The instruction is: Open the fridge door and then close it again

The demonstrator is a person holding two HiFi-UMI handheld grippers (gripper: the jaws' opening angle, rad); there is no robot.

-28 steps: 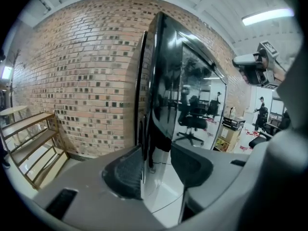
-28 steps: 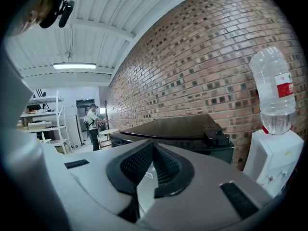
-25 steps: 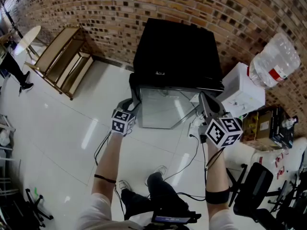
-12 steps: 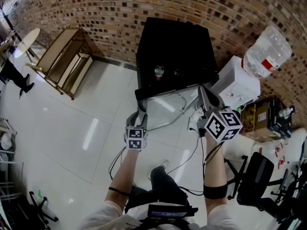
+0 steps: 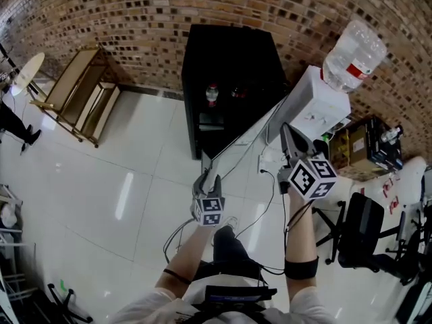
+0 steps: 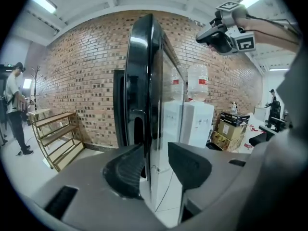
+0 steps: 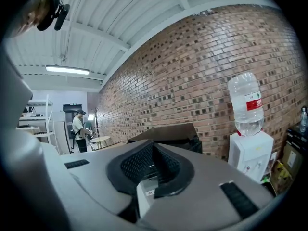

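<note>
The black fridge (image 5: 229, 66) stands against the brick wall with its glass door (image 5: 243, 137) swung wide open toward me. Bottles (image 5: 212, 94) show on a shelf inside. My left gripper (image 5: 208, 177) holds the door's free edge. In the left gripper view the door (image 6: 149, 81) stands edge-on between the jaws of my left gripper (image 6: 156, 170), which have just been closing a little onto it. My right gripper (image 5: 286, 132) hovers shut and empty to the right of the door, by the water dispenser. In the right gripper view, my right gripper (image 7: 153, 170) points over the fridge top (image 7: 168, 134).
A white water dispenser (image 5: 317, 110) with a large bottle (image 5: 354, 49) stands right of the fridge, with boxes (image 5: 368, 147) and a black chair (image 5: 358, 238) further right. A wooden rack (image 5: 77, 93) leans at the left wall. Cables trail on the white tiled floor (image 5: 121, 181).
The door has swung from barely ajar to wide open. My left gripper came back toward me with the door's edge. The right gripper shifted only slightly.
</note>
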